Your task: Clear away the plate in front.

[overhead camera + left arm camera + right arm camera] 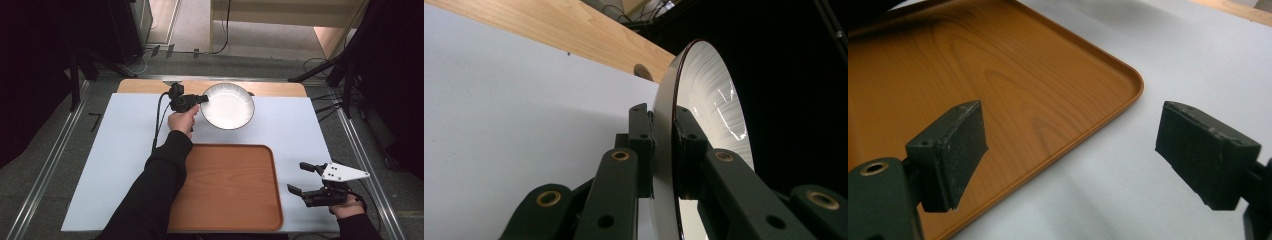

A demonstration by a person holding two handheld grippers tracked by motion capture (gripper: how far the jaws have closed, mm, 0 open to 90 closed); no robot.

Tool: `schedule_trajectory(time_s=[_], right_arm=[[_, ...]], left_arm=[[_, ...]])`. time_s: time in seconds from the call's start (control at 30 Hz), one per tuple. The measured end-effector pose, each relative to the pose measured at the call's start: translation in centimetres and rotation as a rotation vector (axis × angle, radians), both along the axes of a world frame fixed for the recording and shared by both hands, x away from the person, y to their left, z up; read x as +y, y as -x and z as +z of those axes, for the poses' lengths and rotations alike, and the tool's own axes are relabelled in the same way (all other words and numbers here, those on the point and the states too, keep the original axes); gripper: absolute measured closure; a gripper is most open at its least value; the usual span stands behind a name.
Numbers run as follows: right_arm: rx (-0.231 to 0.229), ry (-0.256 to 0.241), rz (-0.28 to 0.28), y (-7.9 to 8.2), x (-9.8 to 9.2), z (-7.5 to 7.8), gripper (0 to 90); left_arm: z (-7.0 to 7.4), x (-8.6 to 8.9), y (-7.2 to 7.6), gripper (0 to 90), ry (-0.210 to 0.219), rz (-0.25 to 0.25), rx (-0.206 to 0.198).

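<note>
Near the far edge of the white-covered bench (115, 150), the left claw (200, 99) is clamped on the rim of a round white plate with a dark edge (228, 106); the left gripper view shows its jaws pinching the plate (709, 90) at one narrow spot on the lip, the plate apparently raised off the bench. That is the weak point — a glossy rim held at a single place can pivot or slide out if the hand swings quickly or tilts, and the plate would drop onto the bench. The rectangular brown wood-grain tray (230, 190) lies at the near edge, so the plate's free side could also catch its raised lip on the way over. Beside the tray's right edge, the right claw (304, 178) hangs with jaws well apart, holding nothing — too far off to steady the plate.
</note>
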State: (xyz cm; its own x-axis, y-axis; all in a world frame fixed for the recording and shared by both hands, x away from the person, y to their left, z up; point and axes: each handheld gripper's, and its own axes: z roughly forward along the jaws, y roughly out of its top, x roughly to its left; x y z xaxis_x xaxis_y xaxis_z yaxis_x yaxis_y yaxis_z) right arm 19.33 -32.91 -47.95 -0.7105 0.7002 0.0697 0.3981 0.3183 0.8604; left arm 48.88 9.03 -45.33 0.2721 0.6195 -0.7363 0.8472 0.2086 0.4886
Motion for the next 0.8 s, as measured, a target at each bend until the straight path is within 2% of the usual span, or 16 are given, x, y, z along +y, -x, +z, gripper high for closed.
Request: schedule_trajectory(time_s=[0.2, 0.37, 0.47, 0.7, 0.8], right_arm=[[-0.001, -0.005, -0.004, 0.1, -0.1, 0.0, 13.6], [0.001, 0.001, -0.002, 0.2, -0.1, 0.0, 13.6], [0.003, -0.001, -0.005, 0.2, -0.2, 0.0, 13.6], [0.002, 0.005, -0.007, 0.3, -0.2, 0.0, 13.6], [0.001, 0.005, -0.009, 0.3, -0.2, 0.0, 13.6]], left_arm=[[0.8, 1.1, 1.1, 82.3, 0.033, -0.051, 0.015], [0.9, 2.0, 2.1, 82.2, 0.036, -0.081, 0.021], [0.8, 2.6, 2.7, 81.9, 0.025, -0.096, 0.02], [0.2, 4.1, 4.2, 81.1, 0.059, -0.136, 0.058], [0.0, 4.6, 4.8, 81.1, 0.058, -0.149, 0.054]])
